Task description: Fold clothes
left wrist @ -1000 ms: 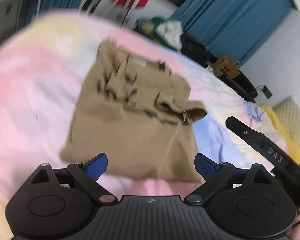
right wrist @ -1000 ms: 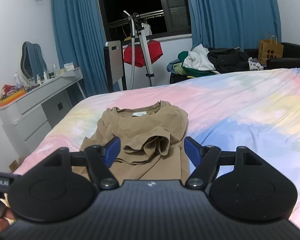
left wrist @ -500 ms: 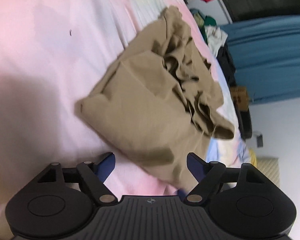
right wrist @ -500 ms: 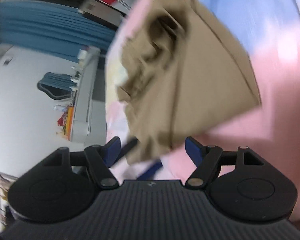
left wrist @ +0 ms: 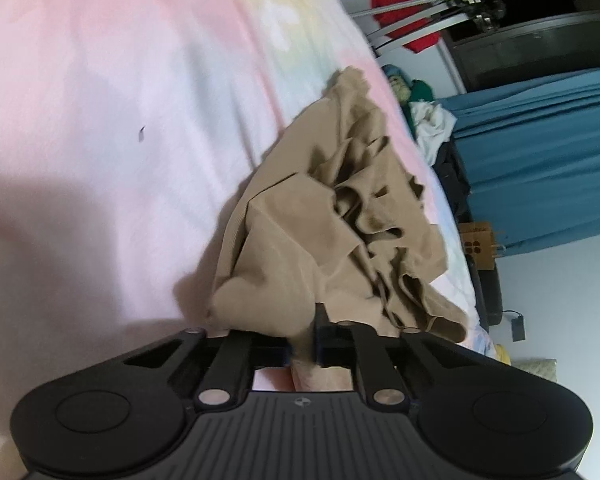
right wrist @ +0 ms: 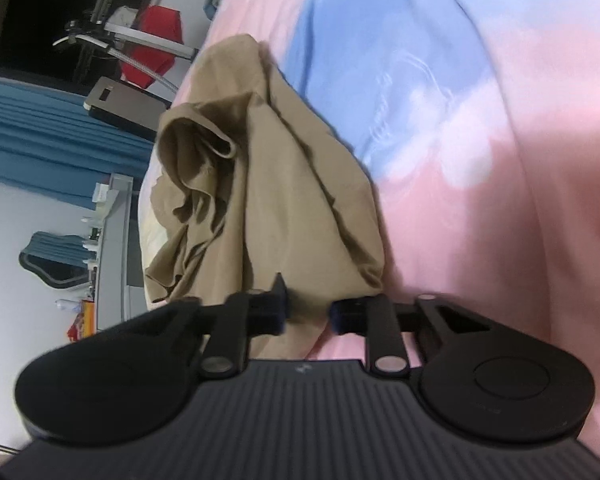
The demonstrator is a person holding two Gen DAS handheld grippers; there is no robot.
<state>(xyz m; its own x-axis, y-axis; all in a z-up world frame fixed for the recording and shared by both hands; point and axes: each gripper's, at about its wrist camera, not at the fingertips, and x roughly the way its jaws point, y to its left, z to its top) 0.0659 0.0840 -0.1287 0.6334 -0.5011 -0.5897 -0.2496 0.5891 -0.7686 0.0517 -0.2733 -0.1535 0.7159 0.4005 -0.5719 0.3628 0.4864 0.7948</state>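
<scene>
**Both hem corners pinched, ready to lift the shirt**

Left wrist view: my left gripper [left wrist: 303, 344] has just been closing and now sits clamped on the near edge of the tan T-shirt [left wrist: 300, 240], a thin ridge of cloth standing up between the pads. The shirt lies rumpled on the pastel bedspread [left wrist: 100, 100], its bunched sleeve and collar end trailing away towards the far side of the bed. To do this well I should check that I have only shirt in the grip; I cannot tell from here whether any bedspread is caught underneath. I would raise slowly and watch that the sheet stays flat.

Right wrist view: my right gripper [right wrist: 308, 312] has just been closing too, and its jaws stand narrow with a thicker fold of the T-shirt [right wrist: 268, 184] between them. The pads appear to press the cloth, though the gap is wider than on the left, so I judge this hold the less certain one. The bedspread [right wrist: 480, 160] beside it is bare. For a clean fold, both hands should lift together and level, keep the hem taut between them, and carry it towards the collar without letting the loose sleeve drag underneath.
</scene>
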